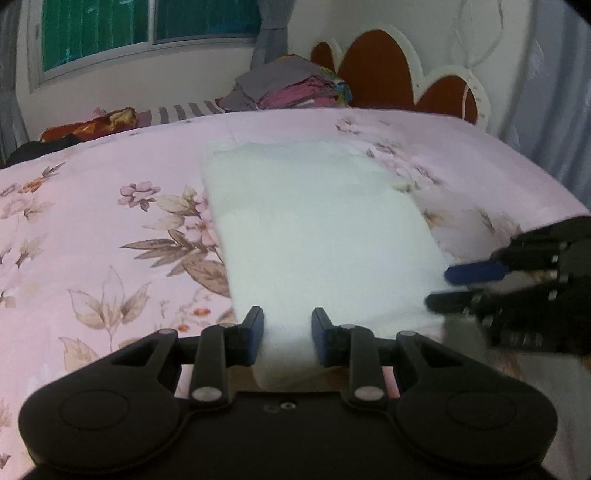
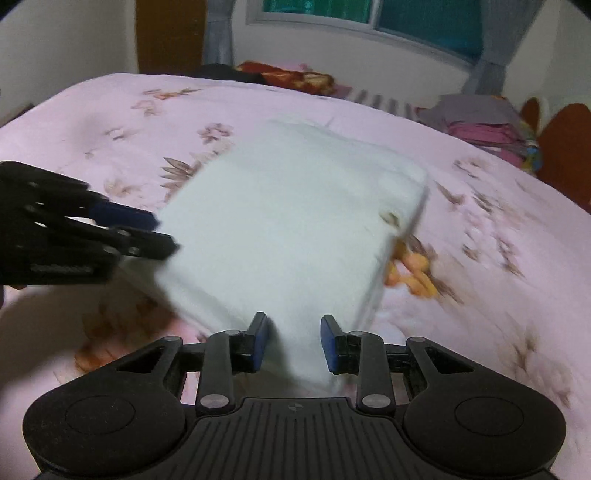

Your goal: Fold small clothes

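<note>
Both the left gripper (image 1: 288,338) and right gripper (image 2: 293,341) have their jaws narrowed onto the near edge of the white garment (image 1: 314,221), lifted at centre frame over the floral bed (image 1: 110,221). The fold should go best (judging by the blur) if both corners travel level and together, landing square on the far edge.

Home bedroom: floral-sheeted bed (image 1: 110,229), headboard (image 1: 376,74), curtained window (image 1: 147,26).

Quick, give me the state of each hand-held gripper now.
Left hand-held gripper: closed on the white garment's near edge.
Right hand-held gripper: closed on the same garment.
</note>
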`<state>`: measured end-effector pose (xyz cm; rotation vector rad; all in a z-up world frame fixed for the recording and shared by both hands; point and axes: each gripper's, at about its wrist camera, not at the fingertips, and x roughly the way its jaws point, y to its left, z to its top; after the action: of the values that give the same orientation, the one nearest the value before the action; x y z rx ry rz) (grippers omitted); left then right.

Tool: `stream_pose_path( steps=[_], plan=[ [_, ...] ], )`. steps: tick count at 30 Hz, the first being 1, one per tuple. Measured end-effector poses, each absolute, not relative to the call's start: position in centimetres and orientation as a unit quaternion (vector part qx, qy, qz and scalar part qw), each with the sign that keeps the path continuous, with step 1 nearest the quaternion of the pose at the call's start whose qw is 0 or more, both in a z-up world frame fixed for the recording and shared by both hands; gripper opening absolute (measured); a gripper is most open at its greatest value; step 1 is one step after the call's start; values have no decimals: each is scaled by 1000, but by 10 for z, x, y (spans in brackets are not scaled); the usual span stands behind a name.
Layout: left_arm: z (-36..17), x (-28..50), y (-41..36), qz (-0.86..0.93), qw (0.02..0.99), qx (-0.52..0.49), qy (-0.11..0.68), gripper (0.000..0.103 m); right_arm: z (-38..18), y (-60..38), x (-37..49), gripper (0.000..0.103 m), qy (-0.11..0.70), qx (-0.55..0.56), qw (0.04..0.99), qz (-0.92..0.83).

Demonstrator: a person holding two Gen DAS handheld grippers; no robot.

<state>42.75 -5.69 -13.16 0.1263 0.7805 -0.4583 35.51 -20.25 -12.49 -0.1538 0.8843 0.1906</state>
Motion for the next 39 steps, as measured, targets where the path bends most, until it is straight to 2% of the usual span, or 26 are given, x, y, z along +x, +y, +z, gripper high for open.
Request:
stream_pose_path(
  steps=[4, 8, 10, 11, 12, 14, 15, 16, 18, 23, 24, 25, 26, 28, 32, 39],
  plan=[
    [-133, 417, -54, -234, 895, 81, 371, 28, -126, -214, 347, 30, 438, -63, 894, 64],
    [-124, 417, -34, -227, 902, 69, 361, 33, -118, -221, 341, 31, 437, -33, 897, 49],
    [-120, 427, -22, -212, 910, 53, 354, 61, -100, -225, 331, 31, 404, 0, 915, 28],
    [-118, 434, -17, -203, 913, 40, 350, 89, -91, -230, 332, 31, 390, 28, 920, 22],
    [-116, 442, -12, -194, 919, 20, 342, 95, -86, -234, 335, 31, 380, 47, 924, 17],
    [-112, 463, -6, -204, 915, -30, 347, 93, -83, -240, 352, 34, 377, 63, 924, 4],
    [-112, 474, -3, -206, 909, -62, 356, 91, -85, -244, 364, 60, 381, 75, 921, -4],
    [-112, 485, 0, -201, 906, -89, 363, 89, -87, -250, 374, 76, 377, 95, 921, -7],
    [-112, 500, 2, -195, 901, -118, 370, 89, -91, -260, 395, 75, 369, 131, 920, 6],
    [-125, 519, -8, -181, 893, -115, 396, 88, -107, -270, 434, 75, 397, 147, 905, 46],
    [-128, 522, -10, -181, 890, -111, 403, 86, -109, -270, 437, 67, 398, 126, 907, 51],
    [-132, 523, -12, -176, 889, -104, 410, 85, -113, -272, 438, 54, 400, 95, 911, 34],
    [-135, 522, -14, -172, 889, -99, 414, 84, -118, -281, 439, 55, 404, 84, 911, 13],
    [-137, 522, -14, -171, 889, -99, 413, 83, -122, -312, 436, 55, 401, 153, 903, 3],
    [-139, 527, -13, -176, 886, -122, 410, 83, -109, -318, 427, 55, 384, 168, 907, 33],
    [-147, 551, -13, -199, 858, -202, 429, 75, -131, -343, 449, 55, 401, 323, 852, 91]
  ],
)
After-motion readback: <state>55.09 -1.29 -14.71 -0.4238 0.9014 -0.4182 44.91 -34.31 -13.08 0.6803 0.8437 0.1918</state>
